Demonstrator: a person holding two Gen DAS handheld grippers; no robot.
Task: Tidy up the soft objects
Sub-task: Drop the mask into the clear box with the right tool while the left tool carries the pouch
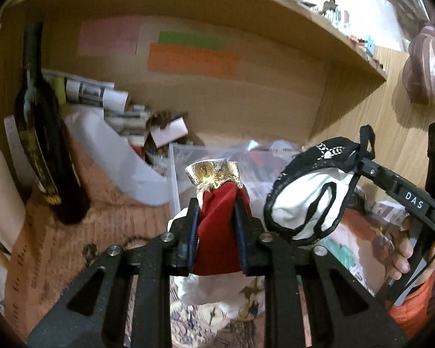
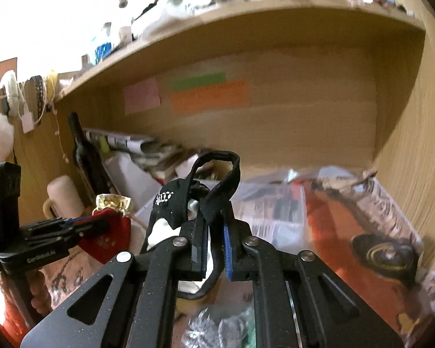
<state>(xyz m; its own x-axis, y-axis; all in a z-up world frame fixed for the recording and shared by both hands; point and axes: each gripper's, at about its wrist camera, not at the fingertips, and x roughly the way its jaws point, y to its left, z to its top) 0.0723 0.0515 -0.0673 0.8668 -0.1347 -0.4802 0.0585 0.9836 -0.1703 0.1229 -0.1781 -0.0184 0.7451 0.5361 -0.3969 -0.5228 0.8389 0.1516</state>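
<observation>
Two pouches in view, one per claw; also one dark bottle (image 1: 43,133), one pink note (image 1: 108,36), one green note (image 1: 190,40) and one orange note (image 1: 192,61) on the back board of a wooden shelf nook (image 1: 275,95). Furthest left in the left wrist view, the bottle standing upright against the side wall, with rolled newspapers (image 1: 92,90) just beside it. In the middle, left claw (image 1: 217,217) pinching a red velvet pouch (image 1: 217,232) between its two pads, pressed in on both sides of the cloth. Long axis of the red pouch running along the fingers, gold-trimmed mouth (image 1: 213,172) pointing away from the camera and upward, past the fingertips. To the right, right claw (image 1: 358,163) closed on the black rim of a white pouch (image 1: 301,203) with black trim. White pouch hanging out to the left of those fingertips, its long axis slanted, black cord loop (image 1: 366,137) sticking up above the grip. Fingers (image 1: 403,258) of a hand wrapped round that claw's handle at far right. Both pouches held up off the cluttered worktop (image 1: 58,232), near each other but apart. In the right wrist view, white pouch drooping left and below the closed pads.
</observation>
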